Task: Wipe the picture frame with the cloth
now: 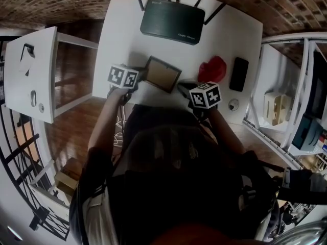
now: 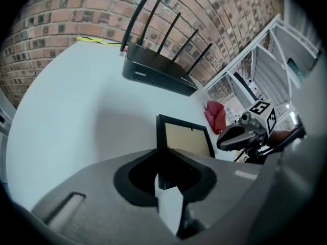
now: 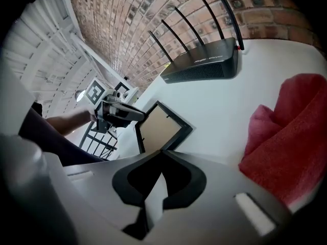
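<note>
Picture frame (image 1: 163, 74) | your L gripper (image 2: 164, 181) is clamping its left edge, prob. to steady it | R gripper (image 3: 155, 188) is hovering shut, empty | cloth (image 3: 291, 147) is lying ungrabbed

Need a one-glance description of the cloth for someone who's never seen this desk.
On the white table, come toward the person from the black router at the far edge. The cloth lies crumpled between the picture frame and a flat black phone; it is the only red, soft thing there.
</note>
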Tool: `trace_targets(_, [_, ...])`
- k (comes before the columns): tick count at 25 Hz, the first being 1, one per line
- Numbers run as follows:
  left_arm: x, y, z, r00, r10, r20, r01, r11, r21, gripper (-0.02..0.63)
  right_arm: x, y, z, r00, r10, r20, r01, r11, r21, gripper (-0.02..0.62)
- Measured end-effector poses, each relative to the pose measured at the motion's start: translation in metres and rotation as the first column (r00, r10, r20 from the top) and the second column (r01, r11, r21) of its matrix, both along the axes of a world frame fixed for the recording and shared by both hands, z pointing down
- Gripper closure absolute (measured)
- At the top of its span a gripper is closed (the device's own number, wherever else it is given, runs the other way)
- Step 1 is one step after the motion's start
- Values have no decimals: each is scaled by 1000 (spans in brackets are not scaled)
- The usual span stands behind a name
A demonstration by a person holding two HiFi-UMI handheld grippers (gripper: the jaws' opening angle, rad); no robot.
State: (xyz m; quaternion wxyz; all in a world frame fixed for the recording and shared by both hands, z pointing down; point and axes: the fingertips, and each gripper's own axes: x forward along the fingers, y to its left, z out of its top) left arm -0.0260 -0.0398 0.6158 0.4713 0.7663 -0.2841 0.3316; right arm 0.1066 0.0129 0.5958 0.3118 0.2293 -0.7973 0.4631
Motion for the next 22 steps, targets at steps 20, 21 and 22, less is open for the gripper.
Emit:
trace_targets(20, [11,8,-1,956,-188,-224,164,979,-122,550,11,6,-25,957,168,235,-145,983,-111,592])
trace_targets(21, [13,8,-1,953,-194,-233,168,978,-127,550,10,7,-28,950,174,259,-145,982,-124,544])
trace_targets(22, [15,9,-1,950,-200,-239,172,976,-130,549,9,8,-31,942,180,284,-145,980,-139,508])
